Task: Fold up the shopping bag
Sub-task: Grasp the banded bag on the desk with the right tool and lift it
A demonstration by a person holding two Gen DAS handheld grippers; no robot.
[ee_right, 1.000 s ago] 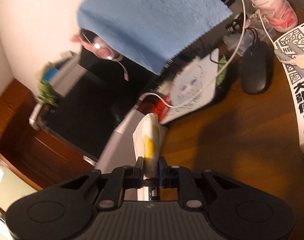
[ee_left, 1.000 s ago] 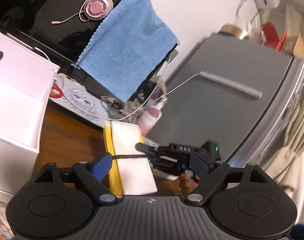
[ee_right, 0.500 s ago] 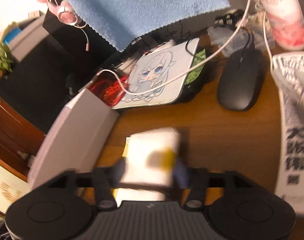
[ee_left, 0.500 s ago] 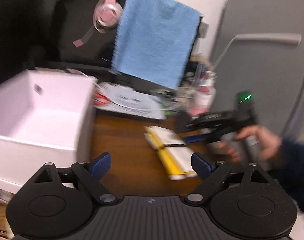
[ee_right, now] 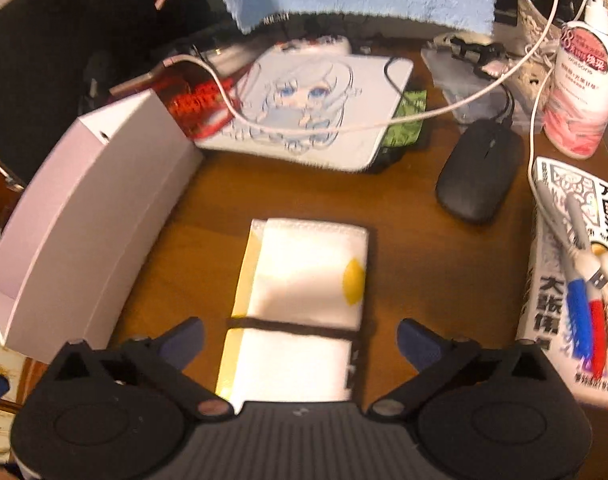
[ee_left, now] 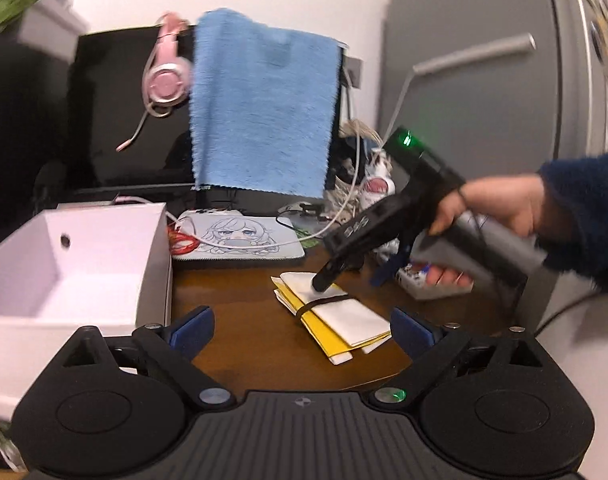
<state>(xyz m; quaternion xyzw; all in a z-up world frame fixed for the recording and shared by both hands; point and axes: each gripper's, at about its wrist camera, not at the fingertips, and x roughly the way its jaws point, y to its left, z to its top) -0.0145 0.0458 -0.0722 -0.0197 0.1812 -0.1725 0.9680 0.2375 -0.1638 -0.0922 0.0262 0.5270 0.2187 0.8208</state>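
Observation:
The folded shopping bag (ee_left: 335, 316), white and yellow with a black elastic band around it, lies flat on the brown wooden table (ee_left: 240, 320). My left gripper (ee_left: 302, 328) is open, hovering just short of the bag with nothing between its fingers. In the left wrist view a hand holds my right gripper (ee_left: 351, 280) over the bag's far end, one black fingertip (ee_left: 319, 284) down at the bag. From the right wrist view the bag (ee_right: 304, 280) lies straight ahead, and the right gripper (ee_right: 302, 342) stands open astride its banded part.
A white open box (ee_left: 64, 272) stands at the left. Behind the bag are an illustrated mouse pad (ee_right: 315, 108), a black mouse (ee_right: 475, 176) and a pink lotion bottle (ee_right: 579, 92). A printed book with pens (ee_right: 575, 280) sits right; a blue towel (ee_left: 264, 108) hangs over the monitor.
The right gripper, shut on the upright bag a second ago, has opened; the bag now lies flat on the table. The left gripper has drawn back from the bag.

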